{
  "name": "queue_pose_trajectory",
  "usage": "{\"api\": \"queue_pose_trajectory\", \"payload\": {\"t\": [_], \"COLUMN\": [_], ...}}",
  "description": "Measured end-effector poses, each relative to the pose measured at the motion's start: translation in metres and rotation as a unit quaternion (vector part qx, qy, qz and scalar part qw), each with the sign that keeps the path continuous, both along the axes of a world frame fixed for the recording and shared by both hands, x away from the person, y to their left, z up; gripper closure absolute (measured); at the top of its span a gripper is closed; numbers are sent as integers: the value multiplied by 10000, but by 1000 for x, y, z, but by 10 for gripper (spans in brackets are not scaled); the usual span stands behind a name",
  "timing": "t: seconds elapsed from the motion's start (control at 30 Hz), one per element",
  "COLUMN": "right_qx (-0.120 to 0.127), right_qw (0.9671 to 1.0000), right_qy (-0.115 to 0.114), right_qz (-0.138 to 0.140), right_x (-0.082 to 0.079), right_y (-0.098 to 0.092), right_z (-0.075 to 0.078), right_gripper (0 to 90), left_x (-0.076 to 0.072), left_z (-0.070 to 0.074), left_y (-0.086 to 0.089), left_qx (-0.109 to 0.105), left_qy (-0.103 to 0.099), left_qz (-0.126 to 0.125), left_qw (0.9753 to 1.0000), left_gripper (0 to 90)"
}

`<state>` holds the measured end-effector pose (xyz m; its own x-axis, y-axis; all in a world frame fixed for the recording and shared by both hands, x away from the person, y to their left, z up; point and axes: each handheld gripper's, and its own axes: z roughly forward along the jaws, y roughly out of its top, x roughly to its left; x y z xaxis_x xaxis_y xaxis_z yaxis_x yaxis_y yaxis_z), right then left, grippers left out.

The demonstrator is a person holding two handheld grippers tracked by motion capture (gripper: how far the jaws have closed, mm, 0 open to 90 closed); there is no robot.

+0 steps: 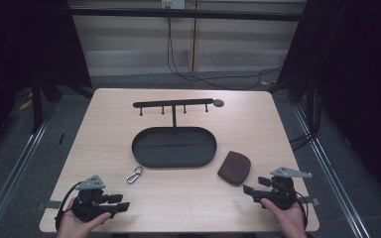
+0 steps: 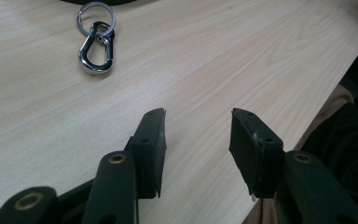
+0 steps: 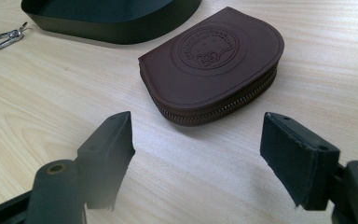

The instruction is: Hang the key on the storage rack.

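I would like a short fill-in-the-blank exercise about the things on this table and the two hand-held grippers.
1. The brown coin purse lies in front of the ____ hand-held gripper.
2. The silver carabiner is joined to a key ____.
3. The jaws of the left hand-held gripper are ____.
4. The black oval tray carries a post with a bar of ____ pegs.

Missing words: right; ring; open; four
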<state>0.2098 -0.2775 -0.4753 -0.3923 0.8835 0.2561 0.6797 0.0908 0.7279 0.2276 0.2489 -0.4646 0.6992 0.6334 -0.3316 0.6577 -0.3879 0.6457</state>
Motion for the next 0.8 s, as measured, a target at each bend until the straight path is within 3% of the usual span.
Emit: {"api": "queue_pose_trajectory", "payload": {"t": [0.03, 0.07, 0.13, 0.23, 0.33, 0.43, 0.57, 0.6, 0.73, 0.8], "right_qx": [7, 7, 19, -3, -29, -86, -86, -86, -36, -42], "right_qw": [10000, 10000, 10000, 10000, 10000, 10000, 9999, 9999, 10000, 10000], "right_qy": [4, 4, -5, -17, -19, -31, -40, -40, 20, 5], "right_qz": [-3, -3, -7, 8, -3, 40, 57, 57, 27, 49], "right_x": [0, 0, 0, -1, -1, 0, 0, 0, 1, 2], "right_y": [0, 0, -1, 0, 1, 2, 2, 2, 2, 2], "right_z": [0, 0, 0, 0, 1, 1, 1, 1, 0, 0], "right_gripper": [255, 255, 254, 255, 255, 256, 256, 256, 256, 256], "left_x": [1, 1, 2, 3, 4, 10, 21, 21, 34, 40], "left_z": [0, 0, -1, -3, -1, 4, 15, 15, 20, 23], "left_y": [1, 1, 1, 1, 2, 3, 5, 5, 0, -2], "left_qx": [-38, -38, -2, -147, -46, 272, 388, 388, 714, 733], "left_qy": [59, 59, 122, 297, 240, 53, -156, -156, -150, -113], "left_qz": [64, 64, 124, 143, 215, 242, 359, 359, 264, 187], "left_qw": [10000, 10000, 9998, 9993, 9995, 9993, 9985, 9985, 9970, 9971], "left_gripper": [563, 629, 642, 672, 614, 615, 640, 640, 637, 637]}}
